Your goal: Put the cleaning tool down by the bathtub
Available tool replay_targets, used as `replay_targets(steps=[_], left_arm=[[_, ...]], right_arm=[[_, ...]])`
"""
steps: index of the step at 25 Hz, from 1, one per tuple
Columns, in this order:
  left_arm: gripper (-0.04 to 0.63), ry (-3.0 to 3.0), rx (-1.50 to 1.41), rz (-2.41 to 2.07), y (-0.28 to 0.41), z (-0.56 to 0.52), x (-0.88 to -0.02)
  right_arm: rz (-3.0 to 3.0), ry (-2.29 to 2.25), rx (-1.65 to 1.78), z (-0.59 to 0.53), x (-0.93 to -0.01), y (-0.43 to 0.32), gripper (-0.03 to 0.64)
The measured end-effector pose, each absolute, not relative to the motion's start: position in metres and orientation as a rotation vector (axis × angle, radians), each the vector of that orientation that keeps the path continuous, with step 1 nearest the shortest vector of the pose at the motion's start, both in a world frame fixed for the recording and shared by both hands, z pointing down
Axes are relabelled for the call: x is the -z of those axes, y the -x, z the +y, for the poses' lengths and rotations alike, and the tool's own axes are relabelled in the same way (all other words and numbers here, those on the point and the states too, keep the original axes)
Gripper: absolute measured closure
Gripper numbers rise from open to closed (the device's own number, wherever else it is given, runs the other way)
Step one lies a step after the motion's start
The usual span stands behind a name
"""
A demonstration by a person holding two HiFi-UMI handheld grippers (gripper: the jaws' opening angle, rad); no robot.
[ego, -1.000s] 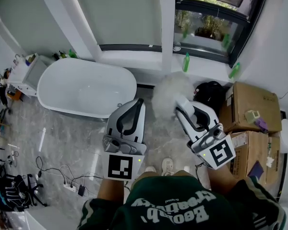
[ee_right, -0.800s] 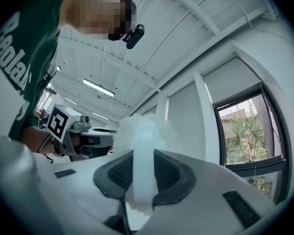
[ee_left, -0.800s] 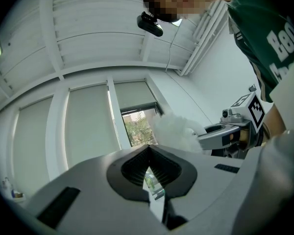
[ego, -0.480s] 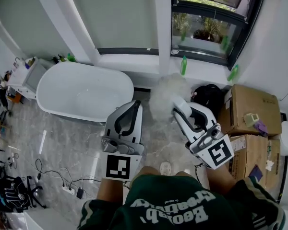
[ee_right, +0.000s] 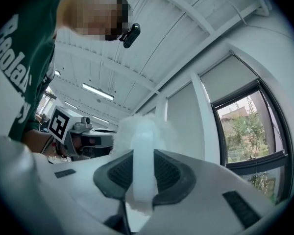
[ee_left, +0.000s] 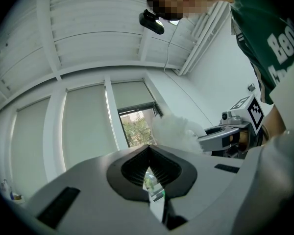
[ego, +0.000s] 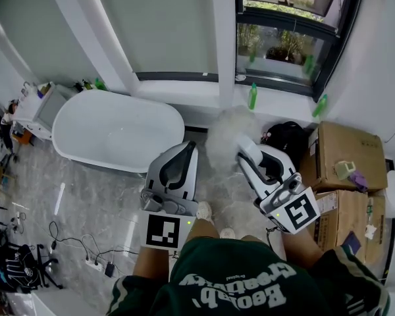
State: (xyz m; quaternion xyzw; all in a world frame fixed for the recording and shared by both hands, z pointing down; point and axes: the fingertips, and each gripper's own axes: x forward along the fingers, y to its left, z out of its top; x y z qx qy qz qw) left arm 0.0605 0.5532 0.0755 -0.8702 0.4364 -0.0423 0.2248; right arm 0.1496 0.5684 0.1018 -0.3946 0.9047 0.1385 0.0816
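Looking down over a grey marble floor (ego: 85, 196), the right gripper (ego: 247, 147) is clamped on the white handle (ee_right: 146, 173) of the duster (ego: 229, 131). In the right gripper view the handle runs straight up between the ribbed pads, pinched from both sides. The fluffy white head billows out beyond the jaw tips.

From above, that fluffy head is up in the air on the end of the gripper. It sits just right of the right end of the bathtub (ego: 112, 127), with a black bag (ego: 289, 137) on its other side. The window sill (ego: 178, 89) lies just beyond it.

Over to the left gripper (ego: 189, 147): its jaws are drawn together, with only a thin sliver of light showing between the pads and nothing in them. It sits side by side with the right one, its tips close to the tub's near right rim. In its own view the duster's fluff shows off to the right.

On the sill stands a green bottle (ego: 253, 97), and a second green bottle (ego: 320, 105) stands further right. Cardboard boxes (ego: 345, 153) are stacked at the right edge, beyond the bag. Near left on the floor a power strip (ego: 95, 255) trails its cables. A pale shoe (ego: 204, 210) pokes out on the floor between the two grippers, close to the person's green shirt (ego: 230, 282).
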Motion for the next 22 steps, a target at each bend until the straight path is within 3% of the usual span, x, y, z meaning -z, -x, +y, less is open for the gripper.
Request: replay_targets(steps=[22], left_arm=[[0.586, 2.443, 0.069, 1.221, -0.063, 0.473, -0.089]], right_arm=[[2.714, 1.215, -0.447, 0.498, -0.112, -0.151, 0.523]])
